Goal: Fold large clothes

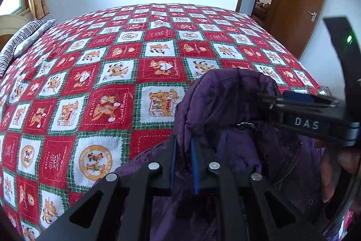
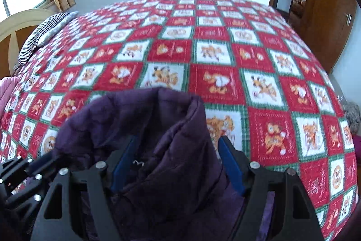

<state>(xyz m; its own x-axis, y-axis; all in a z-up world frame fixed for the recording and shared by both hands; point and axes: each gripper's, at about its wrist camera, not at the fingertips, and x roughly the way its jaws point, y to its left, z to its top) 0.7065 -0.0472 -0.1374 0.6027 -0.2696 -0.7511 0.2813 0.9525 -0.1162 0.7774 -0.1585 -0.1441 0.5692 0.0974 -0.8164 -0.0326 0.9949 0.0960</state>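
In the left view only, a "DAS" hand-held gripper (image 1: 300, 101) meets the purple jacket (image 1: 227, 105).

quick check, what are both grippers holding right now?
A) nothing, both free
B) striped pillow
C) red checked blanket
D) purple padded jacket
D: the purple padded jacket is pinched between the blue pads of the left gripper, and in the right wrist view its fabric bunches between the pads of the right gripper, above the red checked blanket.
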